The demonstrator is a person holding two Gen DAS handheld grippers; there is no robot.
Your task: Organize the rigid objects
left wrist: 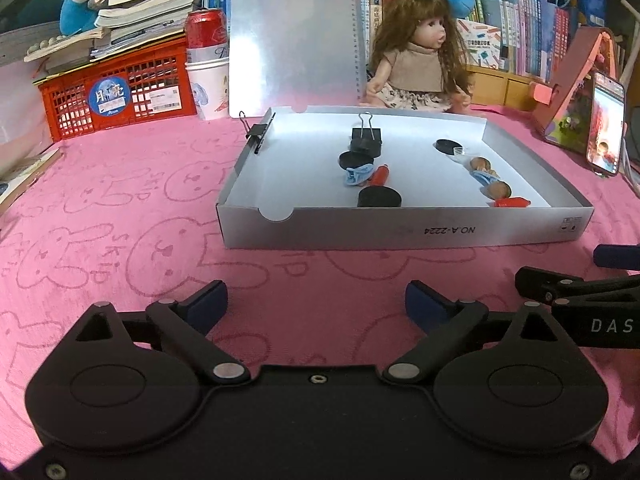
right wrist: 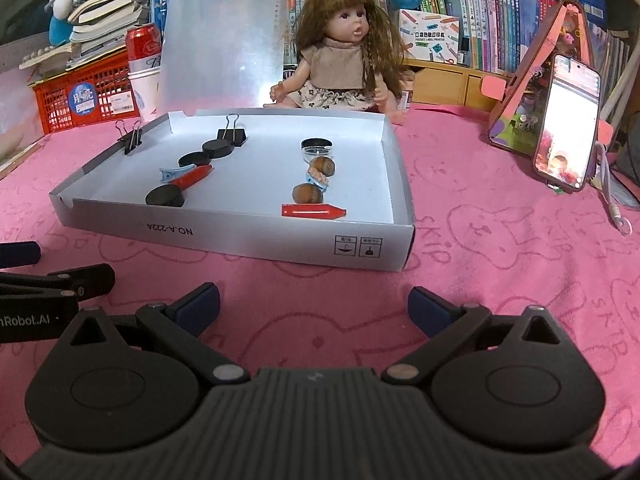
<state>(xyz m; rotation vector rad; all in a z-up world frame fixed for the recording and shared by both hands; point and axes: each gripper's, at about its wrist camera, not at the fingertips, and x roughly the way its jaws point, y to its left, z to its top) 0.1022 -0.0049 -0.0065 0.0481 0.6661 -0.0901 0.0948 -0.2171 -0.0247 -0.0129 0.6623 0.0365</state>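
Observation:
A shallow white box point(left wrist: 400, 232) point(right wrist: 240, 236) lies on the pink cloth. In it are black discs point(left wrist: 379, 197) point(right wrist: 165, 195), a black binder clip point(left wrist: 366, 136) point(right wrist: 231, 135), blue hair clips point(left wrist: 357, 174) point(right wrist: 176, 172), red crayon-like pieces point(left wrist: 513, 202) point(right wrist: 313, 211) and two walnuts point(left wrist: 499, 189) point(right wrist: 307, 193). Another binder clip point(left wrist: 256, 133) point(right wrist: 130, 139) grips the box's left wall. My left gripper point(left wrist: 316, 302) is open and empty, in front of the box. My right gripper point(right wrist: 314, 306) is open and empty, also in front of the box.
A doll point(left wrist: 418, 52) point(right wrist: 340, 48) sits behind the box. A clipboard point(left wrist: 292, 40), a red crate point(left wrist: 116, 96) with books and a can point(left wrist: 206, 32) stand at the back left. A phone point(right wrist: 568, 120) on a stand is at the right.

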